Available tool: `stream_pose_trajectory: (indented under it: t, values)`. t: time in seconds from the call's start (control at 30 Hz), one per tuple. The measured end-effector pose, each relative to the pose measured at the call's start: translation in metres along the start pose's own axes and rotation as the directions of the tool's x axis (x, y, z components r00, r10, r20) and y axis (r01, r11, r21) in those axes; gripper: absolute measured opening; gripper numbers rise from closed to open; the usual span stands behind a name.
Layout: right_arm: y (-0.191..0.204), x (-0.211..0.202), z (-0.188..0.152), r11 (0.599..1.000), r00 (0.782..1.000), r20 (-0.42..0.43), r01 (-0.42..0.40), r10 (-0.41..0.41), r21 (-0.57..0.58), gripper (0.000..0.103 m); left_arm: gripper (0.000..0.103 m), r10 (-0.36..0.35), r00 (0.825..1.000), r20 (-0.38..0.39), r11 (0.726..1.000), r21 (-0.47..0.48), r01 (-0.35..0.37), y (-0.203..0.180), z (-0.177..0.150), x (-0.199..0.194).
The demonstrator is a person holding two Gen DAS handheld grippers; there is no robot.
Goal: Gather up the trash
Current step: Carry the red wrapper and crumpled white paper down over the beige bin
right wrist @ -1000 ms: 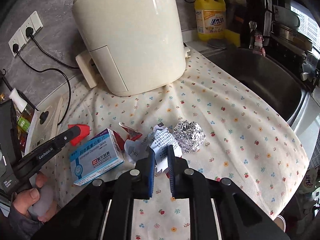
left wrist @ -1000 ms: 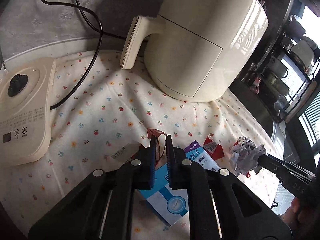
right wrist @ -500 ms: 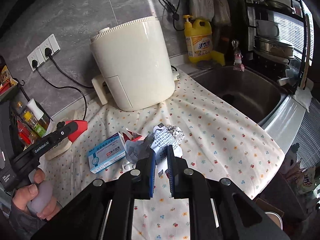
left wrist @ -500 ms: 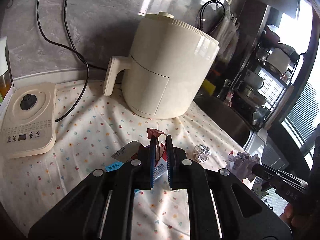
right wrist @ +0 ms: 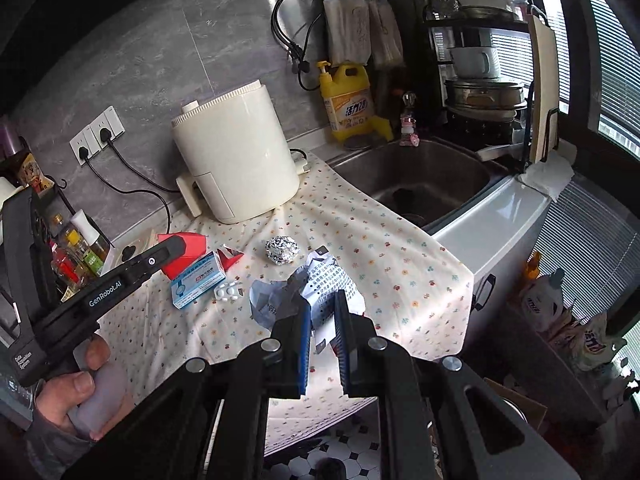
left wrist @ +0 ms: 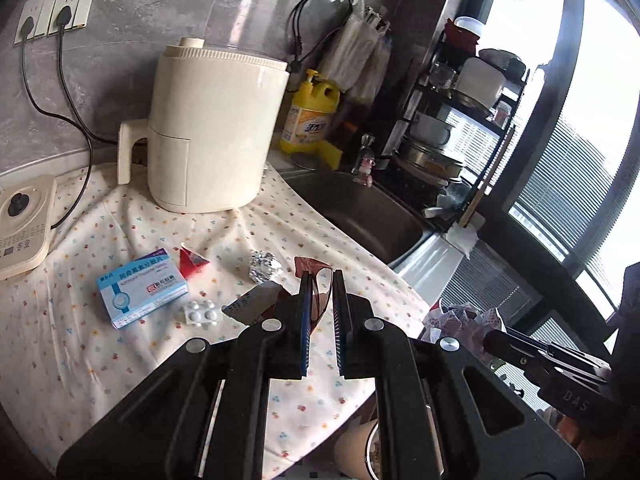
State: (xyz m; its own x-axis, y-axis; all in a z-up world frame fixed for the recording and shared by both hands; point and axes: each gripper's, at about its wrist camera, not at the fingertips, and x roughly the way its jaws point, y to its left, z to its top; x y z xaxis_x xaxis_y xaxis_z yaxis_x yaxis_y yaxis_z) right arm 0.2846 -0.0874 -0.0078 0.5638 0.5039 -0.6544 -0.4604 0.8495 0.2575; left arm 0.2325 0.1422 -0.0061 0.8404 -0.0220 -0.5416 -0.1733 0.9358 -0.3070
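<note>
Left hand-held gripper (left wrist: 319, 280) – nearly closed, clamping a red wrapper (left wrist: 310, 266); right hand-held gripper (right wrist: 322, 300) – nearly closed, clamping crumpled printed paper (right wrist: 328, 280).

Floral cream cloth (left wrist: 100, 360), silver foil ball (left wrist: 266, 266)

left tool (left wrist: 319, 280) clamped, right tool (right wrist: 322, 300) clamped

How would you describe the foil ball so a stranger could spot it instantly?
Find the cream air fryer on the flowered cloth. In front of it, toward the sink, lies the foil ball. It is the only shiny, crumpled silver lump there.
</note>
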Motion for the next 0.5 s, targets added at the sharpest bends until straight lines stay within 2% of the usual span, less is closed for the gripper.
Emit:
stream_pose_trajectory:
  t: [0.23, 0.5]
  values:
    - [-0.058, -0.033, -0.026, 0.999, 0.999, -0.022, 0.028, -0.027, 0.041, 0.012, 0.010, -0.038, 0.998, -0.051, 0.998, 0.047, 0.040, -0.071, -0.030, 0.005]
    - [-0.119, -0.055, -0.062, 0.994, 0.996, -0.072, 0.053, -0.046, 0.100, 0.012, 0.010, -0.058, 0.988, -0.143, 0.994, 0.086, 0.070, -0.132, -0.073, 0.022]
